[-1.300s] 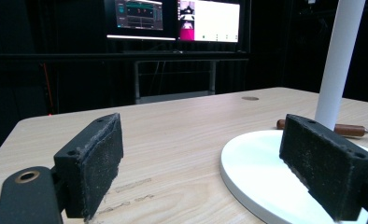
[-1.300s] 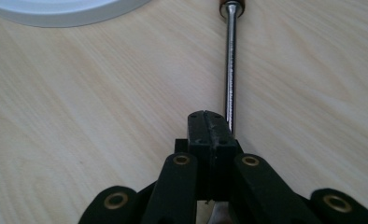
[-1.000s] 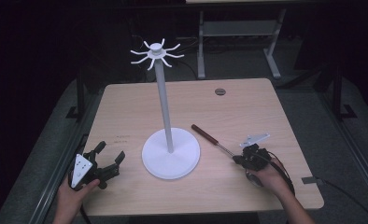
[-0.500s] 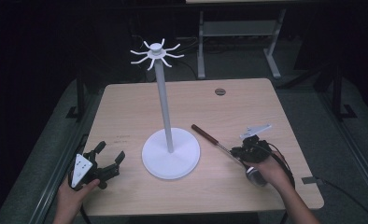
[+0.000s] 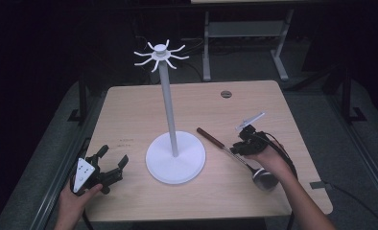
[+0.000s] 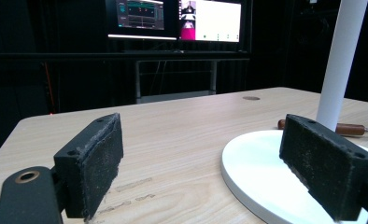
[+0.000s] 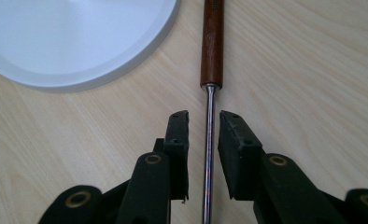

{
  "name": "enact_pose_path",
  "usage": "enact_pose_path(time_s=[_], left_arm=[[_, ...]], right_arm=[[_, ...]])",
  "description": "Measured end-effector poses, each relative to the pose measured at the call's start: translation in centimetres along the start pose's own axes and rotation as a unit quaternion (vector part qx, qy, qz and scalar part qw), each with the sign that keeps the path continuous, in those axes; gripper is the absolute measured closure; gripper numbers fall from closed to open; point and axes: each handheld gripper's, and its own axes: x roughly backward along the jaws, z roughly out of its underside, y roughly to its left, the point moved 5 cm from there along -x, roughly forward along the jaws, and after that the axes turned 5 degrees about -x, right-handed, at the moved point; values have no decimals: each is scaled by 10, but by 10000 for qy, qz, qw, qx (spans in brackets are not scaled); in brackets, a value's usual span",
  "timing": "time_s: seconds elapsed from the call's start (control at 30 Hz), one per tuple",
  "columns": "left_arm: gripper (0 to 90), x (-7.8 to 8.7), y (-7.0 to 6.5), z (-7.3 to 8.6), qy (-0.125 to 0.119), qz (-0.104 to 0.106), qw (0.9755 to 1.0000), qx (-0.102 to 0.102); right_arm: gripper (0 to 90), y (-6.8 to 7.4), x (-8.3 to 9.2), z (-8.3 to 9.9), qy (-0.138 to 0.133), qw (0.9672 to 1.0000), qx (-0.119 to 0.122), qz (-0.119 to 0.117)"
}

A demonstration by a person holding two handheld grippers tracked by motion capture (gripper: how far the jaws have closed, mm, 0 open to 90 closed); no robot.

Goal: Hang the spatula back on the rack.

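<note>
A white stand with a round base (image 5: 175, 158), a tall pole (image 5: 168, 110) and a ring of hooks (image 5: 160, 53) rises mid-table. To its right lies a ladle with a brown wooden handle (image 5: 210, 136), a thin metal shaft and a steel bowl (image 5: 264, 178). My right gripper (image 5: 235, 147) hovers low over the shaft (image 7: 209, 140). It is open, its jaws straddle the shaft with a narrow gap on each side, and the handle (image 7: 213, 42) lies ahead. My left gripper (image 5: 112, 163) rests open and holds nothing at the front left, facing the base (image 6: 257, 163).
A round cable hole (image 5: 226, 94) sits near the table's far edge. A metal shelf frame (image 5: 244, 28) stands behind the table on the dark floor. Monitors (image 6: 173, 18) glow beyond the far edge in the left gripper view.
My right gripper has shifted left and slightly away from the person along the ladle's shaft, toward the wooden handle, and tipped down over it. The left gripper has stayed put.
</note>
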Motion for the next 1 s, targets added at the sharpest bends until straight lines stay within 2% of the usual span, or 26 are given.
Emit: enact_pose_path(time_s=[0.4, 0.7, 1.0], left_arm=[[131, 0, 0, 0, -1, 7, 10000, -4], [131, 0, 0, 0, -13, 17, 10000, 2], [131, 0, -1, 0, -14, 26, 10000, 0]], right_arm=[[708, 0, -23, -29, 614, 9978, 233, 16], [695, 1, -45, -45, 1047, 9939, 339, 102], [681, 2, -62, -54, 1316, 9902, 419, 218]])
